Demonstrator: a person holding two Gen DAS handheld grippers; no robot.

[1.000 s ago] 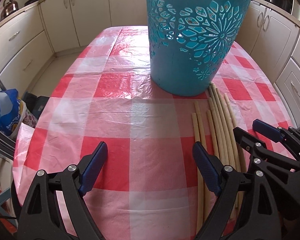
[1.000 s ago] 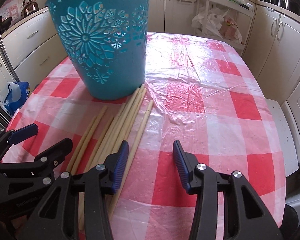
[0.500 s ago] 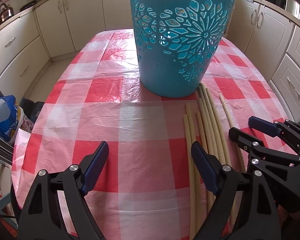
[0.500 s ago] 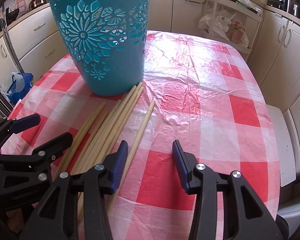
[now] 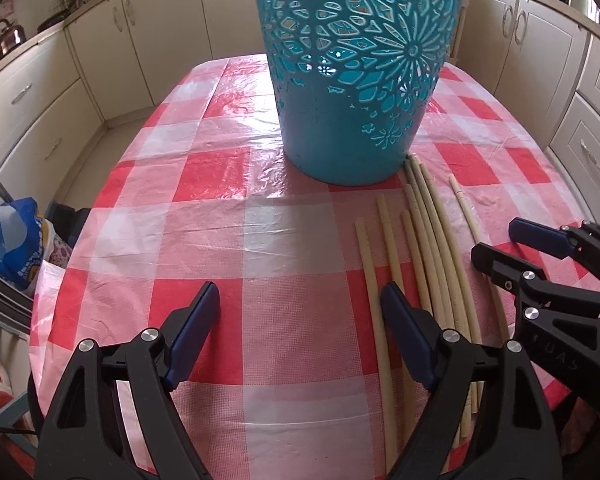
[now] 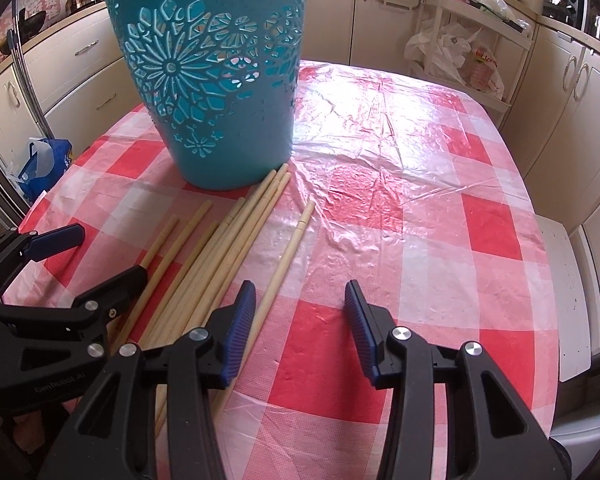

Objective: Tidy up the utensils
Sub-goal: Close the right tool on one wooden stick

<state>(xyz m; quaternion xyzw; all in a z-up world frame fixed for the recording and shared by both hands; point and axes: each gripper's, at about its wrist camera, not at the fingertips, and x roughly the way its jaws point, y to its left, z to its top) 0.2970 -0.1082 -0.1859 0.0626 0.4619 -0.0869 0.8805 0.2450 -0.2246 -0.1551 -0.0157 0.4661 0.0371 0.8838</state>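
Two hand-held grippers hang over a kitchen table: the left gripper (image 5: 300, 320) with its blue-padded jaws spread wide over bare cloth, nothing between them, and the right gripper (image 6: 300, 320) with its jaws parted more narrowly, also empty, its left pad just above the edge of a loose bundle of chopsticks (image 6: 220, 248). The pale, long chopsticks lie flat on the red-and-white checked tablecloth (image 6: 400, 208), roughly side by side, their far tips touching or nearly touching the foot of a tall turquoise basket (image 6: 220, 80) with a cut-out flower pattern; one stray chopstick (image 6: 288, 252) lies slightly apart on the right of the bundle. They look light, stiff and smooth, likely to roll or slide on the glossy plastic cloth, so a pinch across the middle of one or two sticks seems safer than a grab at a tapered end. The basket stands upright, close ahead of both grippers, and its high rim would have to be cleared before anything is dropped in. Cream cabinets (image 5: 80, 80) ring the table, a blue bag (image 5: 16, 240) sits on the floor at the left, and plastic bags (image 6: 460, 60) hang on a rack beyond.
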